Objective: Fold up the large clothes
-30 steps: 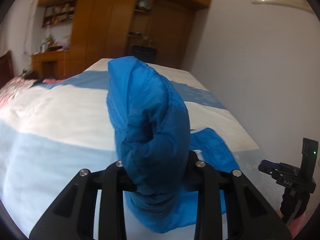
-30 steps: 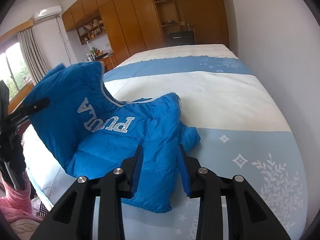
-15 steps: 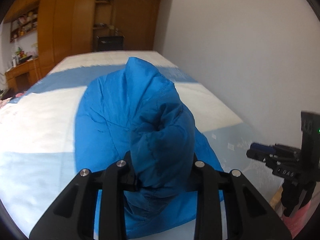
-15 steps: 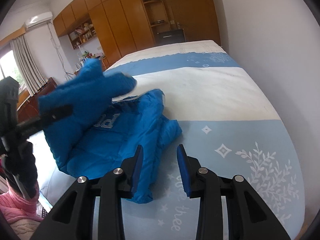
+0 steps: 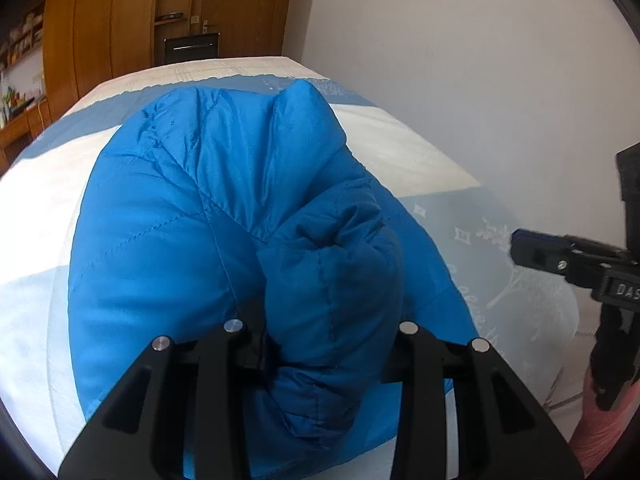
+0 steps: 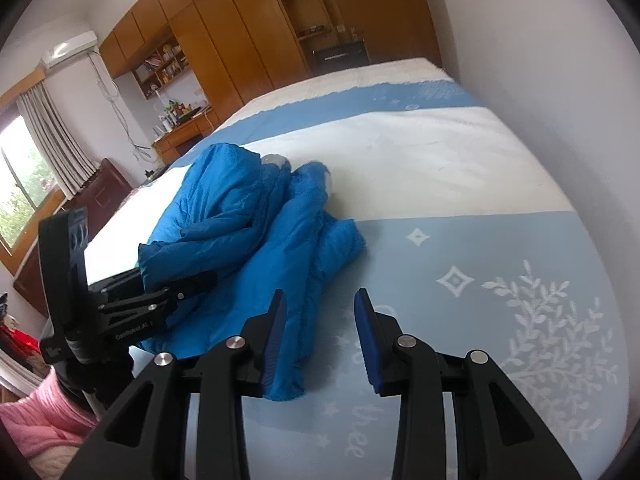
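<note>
A blue puffer jacket (image 6: 240, 216) lies bunched on the near left part of the bed (image 6: 440, 152), its upper half folded over the rest. In the left wrist view a thick wad of the jacket (image 5: 332, 280) bulges between the fingers of my left gripper (image 5: 326, 312), hiding the pads. That left gripper (image 6: 180, 284) still pinches the jacket's edge low over the bed while its jaws are opening. My right gripper (image 6: 320, 320) hovers open over the pale blue cover, just right of the jacket's near corner, with only bedding between its blue pads (image 6: 368, 336).
A white wall (image 6: 560, 80) runs along the bed's right side. Wooden wardrobes (image 6: 248, 40) and a desk (image 6: 180, 132) stand beyond the bed, a curtained window (image 6: 24, 176) at the left. A pink sleeve (image 6: 44, 412) is at the lower left. My right gripper (image 5: 532, 252) shows at the right of the left wrist view.
My left gripper swung the lifted jacket half down and over toward the right, covering the white lettering. The jacket now lies lower and bunched. My right gripper shifted only slightly.
</note>
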Tool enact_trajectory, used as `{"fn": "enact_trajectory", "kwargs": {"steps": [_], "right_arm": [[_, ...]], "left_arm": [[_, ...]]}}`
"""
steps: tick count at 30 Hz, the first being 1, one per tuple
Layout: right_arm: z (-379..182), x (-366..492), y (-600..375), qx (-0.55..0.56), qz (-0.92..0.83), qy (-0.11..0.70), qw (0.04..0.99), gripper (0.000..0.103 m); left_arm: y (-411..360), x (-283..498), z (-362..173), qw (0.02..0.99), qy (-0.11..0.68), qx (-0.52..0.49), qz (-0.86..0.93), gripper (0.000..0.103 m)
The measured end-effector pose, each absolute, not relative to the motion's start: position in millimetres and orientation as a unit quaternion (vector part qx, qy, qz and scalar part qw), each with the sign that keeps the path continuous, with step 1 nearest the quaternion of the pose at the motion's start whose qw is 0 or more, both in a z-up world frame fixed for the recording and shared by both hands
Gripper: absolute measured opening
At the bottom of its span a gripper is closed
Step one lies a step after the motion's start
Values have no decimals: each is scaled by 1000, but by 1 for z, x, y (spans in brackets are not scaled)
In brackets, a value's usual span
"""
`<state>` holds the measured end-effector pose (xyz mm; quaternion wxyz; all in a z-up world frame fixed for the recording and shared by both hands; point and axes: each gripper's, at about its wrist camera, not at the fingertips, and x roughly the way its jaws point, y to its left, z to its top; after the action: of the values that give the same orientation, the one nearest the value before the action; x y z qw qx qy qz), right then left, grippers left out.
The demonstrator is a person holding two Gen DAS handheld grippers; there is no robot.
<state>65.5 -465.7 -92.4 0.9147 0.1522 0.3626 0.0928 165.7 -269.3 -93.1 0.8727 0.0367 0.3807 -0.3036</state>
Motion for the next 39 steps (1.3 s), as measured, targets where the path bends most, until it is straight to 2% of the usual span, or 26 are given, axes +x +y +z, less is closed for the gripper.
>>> {"fn": "enact_trajectory", "kwargs": {"steps": [2,5,7,10,11,16,21,29,31,33,35,36,39], "right_arm": [[-91,72,-462,161,106,369,909,36],[-82,81,-457,171,128,369,904,45],[-74,86,-454,178,140,366,903,48],[-64,97,-450,204,176,368,890,62],[-62,102,-448,214,190,373,883,67],[-67,133,-435,281,258,421,823,77],[-82,169,-417,308,255,475,784,78],[-100,206,-391,297,226,523,766,79],[-104,211,-387,291,219,526,769,70],[-107,212,-381,277,208,528,775,46],[-101,210,-375,261,213,514,789,30],[-95,209,-373,251,216,508,795,24],[-75,198,-366,216,222,487,817,15]], "left_arm": [[-267,161,-89,870,381,34,-310,36],[-258,150,-73,865,378,25,-327,46],[-251,144,-64,858,380,8,-346,57],[-233,131,-50,843,381,-26,-380,62],[-223,127,-43,839,377,-39,-390,62],[-175,136,-32,878,357,-54,-313,62],[-138,184,-58,899,403,-29,-169,60],[-145,231,-83,885,431,-39,-175,57],[-145,236,-82,885,429,-38,-177,57],[-144,240,-83,883,431,-45,-181,57],[-146,241,-83,881,432,-52,-183,57],[-145,240,-82,881,432,-54,-184,56],[-143,235,-79,881,430,-59,-185,56]]}}
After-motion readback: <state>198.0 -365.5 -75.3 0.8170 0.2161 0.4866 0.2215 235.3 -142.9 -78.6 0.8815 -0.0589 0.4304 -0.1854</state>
